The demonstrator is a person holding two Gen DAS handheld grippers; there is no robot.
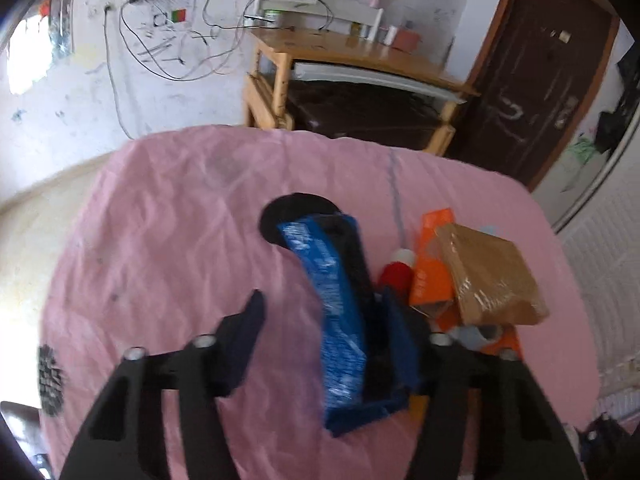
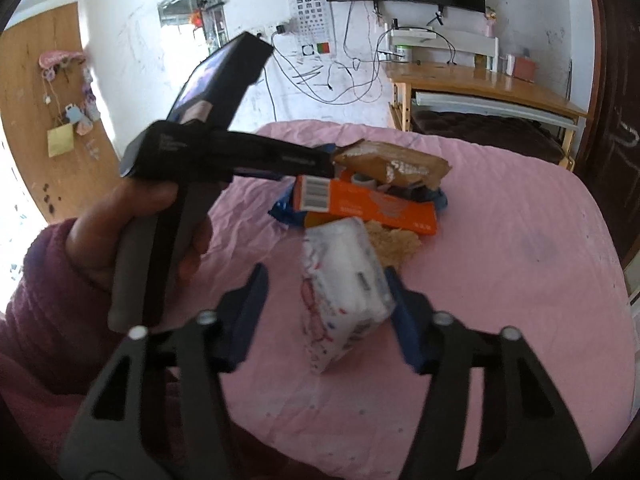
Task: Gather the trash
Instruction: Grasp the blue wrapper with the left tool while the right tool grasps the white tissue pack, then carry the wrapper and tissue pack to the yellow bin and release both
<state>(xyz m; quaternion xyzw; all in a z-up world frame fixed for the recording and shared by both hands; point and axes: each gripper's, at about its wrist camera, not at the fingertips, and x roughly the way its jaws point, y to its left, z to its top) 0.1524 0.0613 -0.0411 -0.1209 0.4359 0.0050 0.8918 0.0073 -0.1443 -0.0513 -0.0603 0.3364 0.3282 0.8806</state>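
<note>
Tissue pack (image 2: 346, 294) between right gripper (image 2: 324, 312) fingers

Daylight is pouring in from a window (image 2: 192, 20) at upper left, blowing out white there, while both fisheye views are bending walls toward dark vignetted corners and motion blur is smearing the pink bedcover (image 1: 168, 216) and nearby clutter.
</note>
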